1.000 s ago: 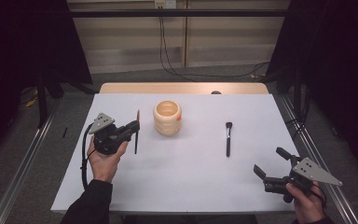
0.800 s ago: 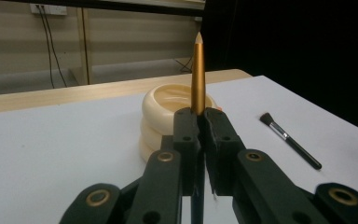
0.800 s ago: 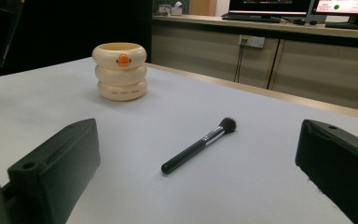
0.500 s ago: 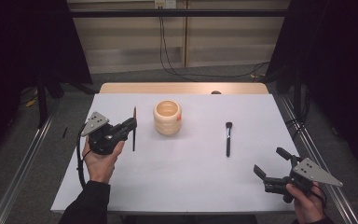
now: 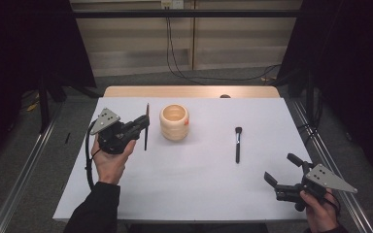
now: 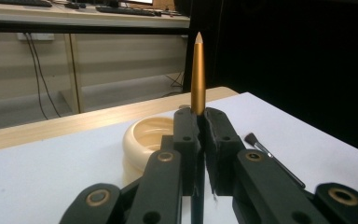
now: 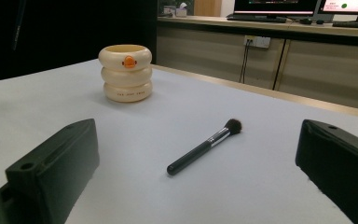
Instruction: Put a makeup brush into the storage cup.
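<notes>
One slim gold-handled stick (image 6: 198,70) — a brush or pencil, though you cannot tell which, its lower end being hidden — is standing upright in your left gripper (image 5: 143,124), whose jaws are pinching it tight near the middle of its length. It is tapering to a pale point at the top, with a smooth metallic sheen; in the high view it is reading as a thin dark line clear of the tabletop (image 5: 199,174).

Judging by that, you are carrying it toward the cream holder (image 5: 174,122), a squat pot built of three stacked rings with a small orange duck face on its side. The holder is sitting just beyond and beside the left gripper, apart from the stick. Next, you are probably needing to bring the stick over the open mouth, keep it upright, lower it inside and only then ease the jaws apart — a tilt could catch the rim.

Your right gripper (image 5: 284,174) is resting low with its jaws standing wide and holding nothing. The black makeup brush (image 7: 204,146) is lying flat ahead of it, untouched.
</notes>
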`<state>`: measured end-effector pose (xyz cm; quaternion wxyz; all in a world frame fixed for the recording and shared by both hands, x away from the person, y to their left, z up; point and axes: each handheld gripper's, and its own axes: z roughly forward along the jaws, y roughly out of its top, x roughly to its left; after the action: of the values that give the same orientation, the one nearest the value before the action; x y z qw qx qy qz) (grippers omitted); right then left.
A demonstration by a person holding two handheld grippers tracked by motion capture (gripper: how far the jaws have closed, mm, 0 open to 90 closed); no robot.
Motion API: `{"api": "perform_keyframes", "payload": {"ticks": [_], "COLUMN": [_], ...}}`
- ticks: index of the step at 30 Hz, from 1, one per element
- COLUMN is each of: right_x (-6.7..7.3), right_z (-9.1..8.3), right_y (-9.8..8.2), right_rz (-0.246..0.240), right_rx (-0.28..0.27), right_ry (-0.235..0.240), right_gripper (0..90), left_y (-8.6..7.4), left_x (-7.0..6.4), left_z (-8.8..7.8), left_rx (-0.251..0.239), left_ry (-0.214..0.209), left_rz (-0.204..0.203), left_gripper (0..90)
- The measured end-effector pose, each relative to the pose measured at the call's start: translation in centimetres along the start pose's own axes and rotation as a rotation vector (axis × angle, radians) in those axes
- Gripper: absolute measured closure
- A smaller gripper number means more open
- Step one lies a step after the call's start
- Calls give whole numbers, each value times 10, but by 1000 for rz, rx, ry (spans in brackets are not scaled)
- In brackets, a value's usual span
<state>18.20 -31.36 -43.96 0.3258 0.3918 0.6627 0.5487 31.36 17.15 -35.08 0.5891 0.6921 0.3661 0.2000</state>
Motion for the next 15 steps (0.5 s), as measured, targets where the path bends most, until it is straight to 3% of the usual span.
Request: {"api": "perform_keyframes", "payload": {"ticks": [15], "right_x": [0], "right_z": [0], "right_y": [0], "right_rz": [-6], "right_rx": [-7], "right_ry": [-3], "right_gripper": [0], "left_y": [6], "left_x": [-8], "left_z": [29], "left_rx": [15], "left_ry": [-34], "left_rz": [14], "left_gripper": [841]}}
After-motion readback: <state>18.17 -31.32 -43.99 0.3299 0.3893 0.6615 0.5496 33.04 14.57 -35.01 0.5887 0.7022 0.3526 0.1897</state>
